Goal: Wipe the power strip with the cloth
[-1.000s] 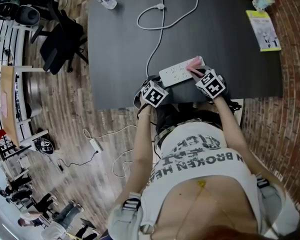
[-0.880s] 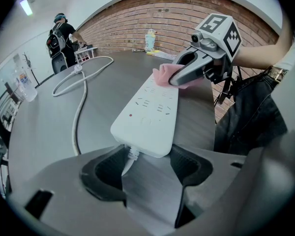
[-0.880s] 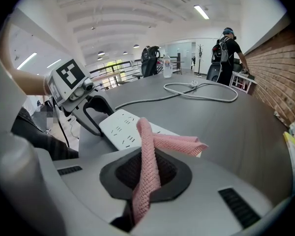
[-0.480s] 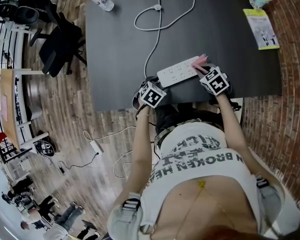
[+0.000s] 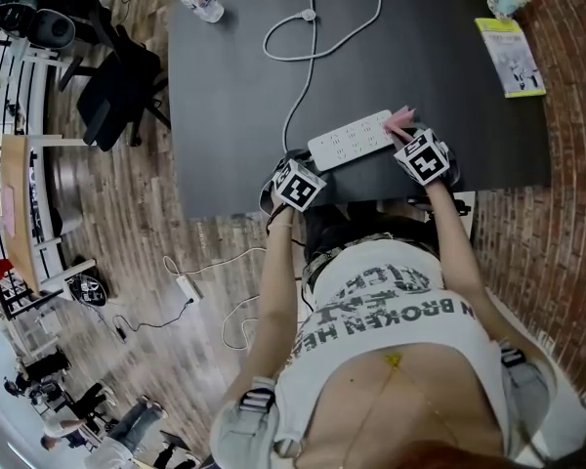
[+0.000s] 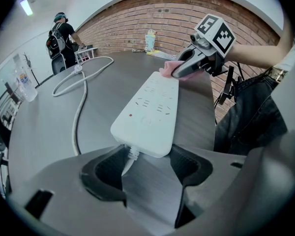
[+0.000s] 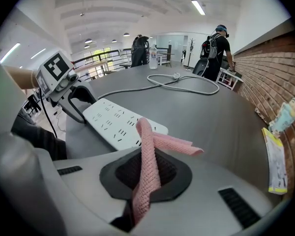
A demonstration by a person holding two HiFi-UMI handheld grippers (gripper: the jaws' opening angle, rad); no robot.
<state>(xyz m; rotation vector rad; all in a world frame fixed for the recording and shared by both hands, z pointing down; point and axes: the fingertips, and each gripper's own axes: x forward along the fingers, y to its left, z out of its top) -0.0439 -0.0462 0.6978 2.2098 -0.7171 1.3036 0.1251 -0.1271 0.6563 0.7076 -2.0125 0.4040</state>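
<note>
Cloth (image 5: 402,117) is shifted right along the power strip (image 5: 352,140).
It is pinched by the right gripper (image 5: 407,137); the left gripper (image 6: 146,167) fingers (image 6: 105,173) are held apart.

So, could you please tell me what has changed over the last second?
The right tongs, shut on the pink cloth, slid it rightward along the power strip to its end. The left tongs stayed at the strip's other end, and the strip itself did not move.
</note>
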